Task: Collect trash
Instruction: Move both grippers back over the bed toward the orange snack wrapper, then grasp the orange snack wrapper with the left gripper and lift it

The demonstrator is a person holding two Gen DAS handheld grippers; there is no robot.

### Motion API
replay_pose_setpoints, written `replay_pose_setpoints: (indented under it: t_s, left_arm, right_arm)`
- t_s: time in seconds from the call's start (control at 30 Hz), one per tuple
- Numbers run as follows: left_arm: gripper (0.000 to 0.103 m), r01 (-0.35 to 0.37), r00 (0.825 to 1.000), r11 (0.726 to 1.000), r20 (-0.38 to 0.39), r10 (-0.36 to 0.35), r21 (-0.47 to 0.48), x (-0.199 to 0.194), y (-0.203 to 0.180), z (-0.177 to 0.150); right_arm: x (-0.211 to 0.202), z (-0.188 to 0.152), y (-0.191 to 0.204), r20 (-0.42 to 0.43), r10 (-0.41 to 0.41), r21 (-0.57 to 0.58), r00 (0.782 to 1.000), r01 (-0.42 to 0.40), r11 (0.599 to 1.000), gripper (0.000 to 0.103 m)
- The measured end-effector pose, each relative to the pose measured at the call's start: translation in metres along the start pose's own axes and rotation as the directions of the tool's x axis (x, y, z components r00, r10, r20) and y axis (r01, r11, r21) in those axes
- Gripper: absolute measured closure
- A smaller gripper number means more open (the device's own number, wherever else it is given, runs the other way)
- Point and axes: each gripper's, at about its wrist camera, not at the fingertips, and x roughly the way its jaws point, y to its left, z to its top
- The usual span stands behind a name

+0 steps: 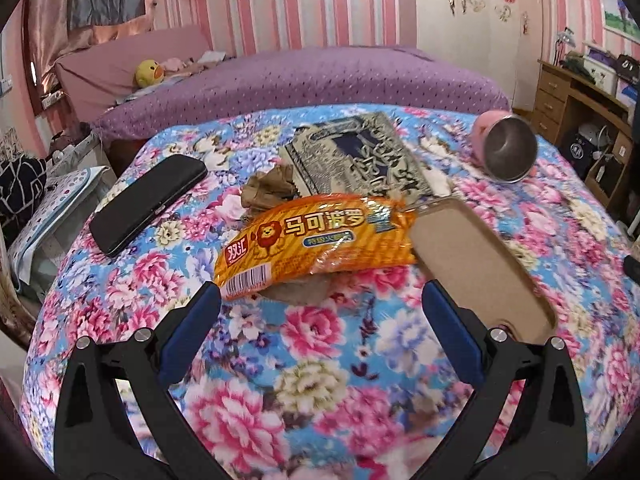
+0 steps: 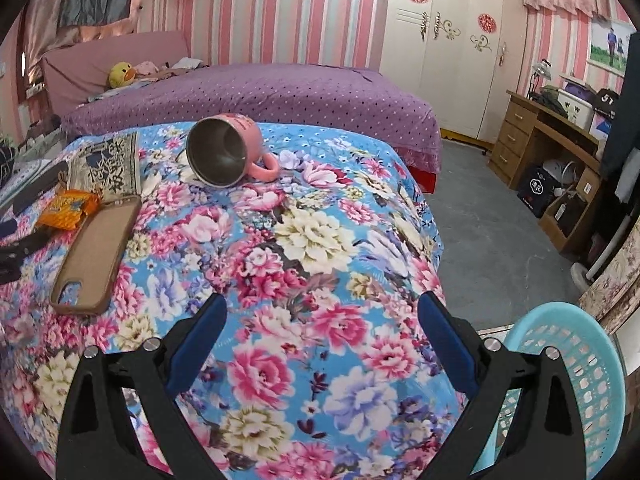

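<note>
Orange crinkled plastic snack wrapper with lion print and barcode [image 1: 316, 240] lying dead ahead of the left gripper [image 1: 320, 300], just beyond its fingertips, long axis running left-low to right-high across the line of approach; barcode end almost touching the left blue pad. Left jaws spread wide, holding nothing. Crumpled brown paper wad [image 1: 268, 190] just behind the wrapper, a second brownish scrap partly hidden under its near edge. Tan open-backed phone case [image 1: 480, 268] touching or overlapping the wrapper's right end; cannot tell which lies on top. Black rectangular case [image 1: 148, 204] off to the left, patterned blue-and-cream booklet [image 1: 356, 156] behind, pink mug with steel lining [image 1: 508, 148] tipped on its side at far right. Right gripper [image 2: 320, 320] also spread wide and empty, hovering over bare cloth, wrapper well off to its left at the frame edge; left hand plainly nearer. Light-blue perforated plastic basket [image 2: 580, 360] low at right beside the right gripper, likely the bin. Probable next move: short advance, pinch across the wrapper's narrow width near the barcode end. Surface a soft floral blue-and-pink quilt [image 1: 320, 380], so expect some give; thin film may slip or drag the scrap underneath. Room: purple-covered bed [image 2: 260, 92], pink striped walls, white wardrobe [image 2: 452, 40], wooden desk [image 2: 532, 140].
</note>
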Motion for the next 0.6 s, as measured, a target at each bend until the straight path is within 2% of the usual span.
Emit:
replay_pose_setpoints:
  t_s: [0.2, 0.27, 0.5, 0.6]
  left_arm:
    - [0.015, -0.018, 0.994, 0.999, -0.105, 0.022, 0.034, 0.028, -0.004, 0.005]
    - [0.019, -0.025, 0.995, 0.999, -0.091, 0.027, 0.02, 0.029, -0.002, 0.01]
    - [0.021, -0.024, 1.0, 0.999, 0.001, 0.024, -0.036, 0.021, 0.011, 0.023]
    - [0.025, -0.018, 0.999, 0.999, 0.035, 0.019, -0.037, 0.014, 0.013, 0.026]
  right_arm:
    - [0.002, 0.003, -0.006, -0.003, 0.011, 0.035, 1.0, -0.011, 0.999, 0.009]
    - [0.003, 0.003, -0.007, -0.007, 0.022, 0.043, 1.0, -0.022, 0.999, 0.009]
    - [0.005, 0.001, -0.009, -0.013, 0.007, 0.027, 1.0, -0.007, 1.0, 0.009]
    - [0.005, 0.002, -0.013, -0.012, 0.009, 0.048, 1.0, -0.008, 0.999, 0.009]
